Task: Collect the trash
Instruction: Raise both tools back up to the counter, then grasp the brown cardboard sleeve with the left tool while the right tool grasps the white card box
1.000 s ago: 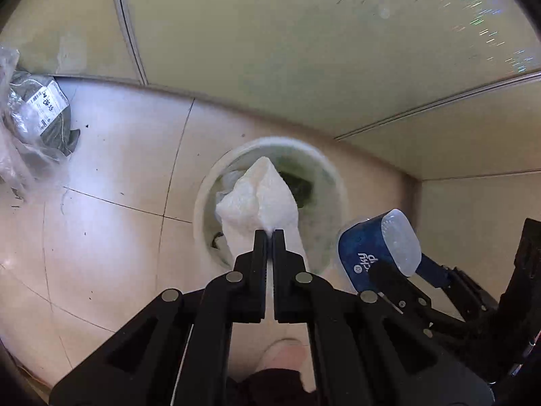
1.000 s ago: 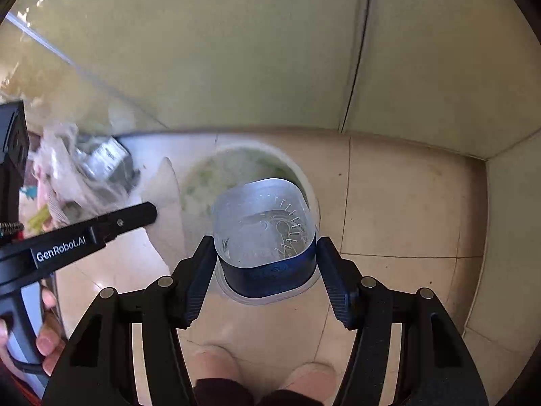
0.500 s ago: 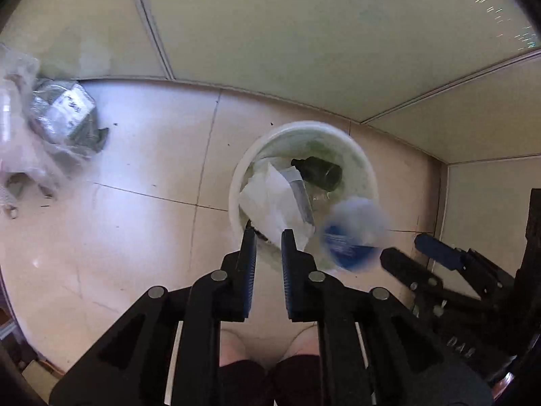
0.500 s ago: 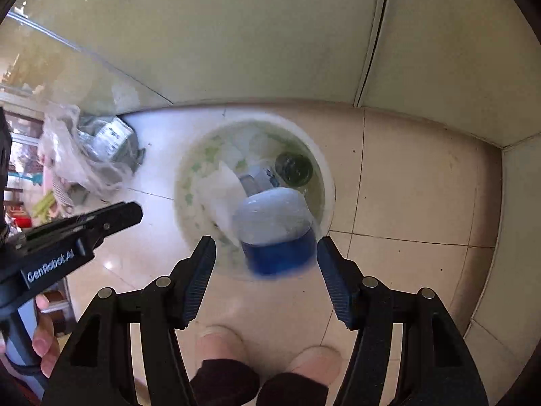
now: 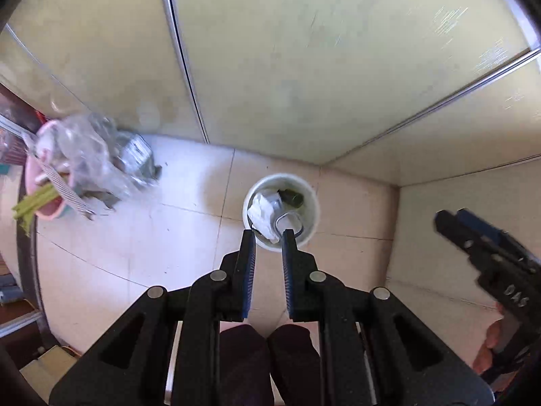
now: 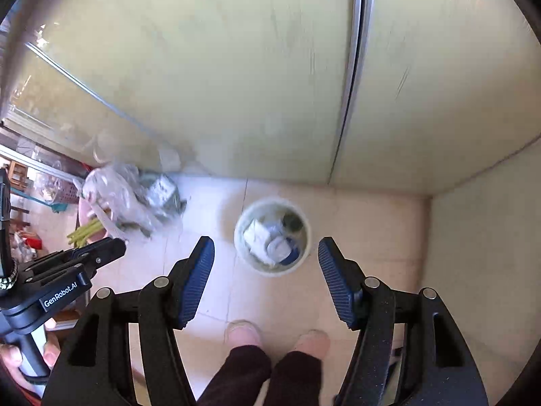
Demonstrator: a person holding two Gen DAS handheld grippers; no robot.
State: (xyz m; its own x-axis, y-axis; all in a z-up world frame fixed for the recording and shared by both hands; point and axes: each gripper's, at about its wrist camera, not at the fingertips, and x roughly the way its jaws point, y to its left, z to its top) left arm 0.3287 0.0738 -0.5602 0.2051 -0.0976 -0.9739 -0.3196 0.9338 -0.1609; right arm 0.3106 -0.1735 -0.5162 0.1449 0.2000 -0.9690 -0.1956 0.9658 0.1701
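Observation:
A white round bin (image 5: 280, 176) stands on the tiled floor near the wall corner, far below both grippers. Inside lie crumpled white paper (image 5: 262, 209), a clear-lidded blue cup (image 6: 280, 248) and a dark object (image 5: 290, 197). My left gripper (image 5: 268, 237) hangs high above the bin's near rim, its jaws a narrow gap apart with nothing between them. My right gripper (image 6: 265, 242) is open wide and empty, framing the bin (image 6: 272, 270) from above. Each gripper shows in the other's view: the right gripper (image 5: 451, 216) at the right edge, the left gripper (image 6: 116, 248) at the left.
A clear plastic bag (image 5: 84, 155) of rubbish lies on the floor left of the bin, against the wall. Beside it a pink basin (image 5: 50, 211) holds green stalks. Pale wall panels rise behind and to the right. The person's feet (image 6: 243, 333) stand just in front of the bin.
Both grippers rose well above the bin. The left one let go of the white paper and the right one of the blue cup; both now lie in the bin.

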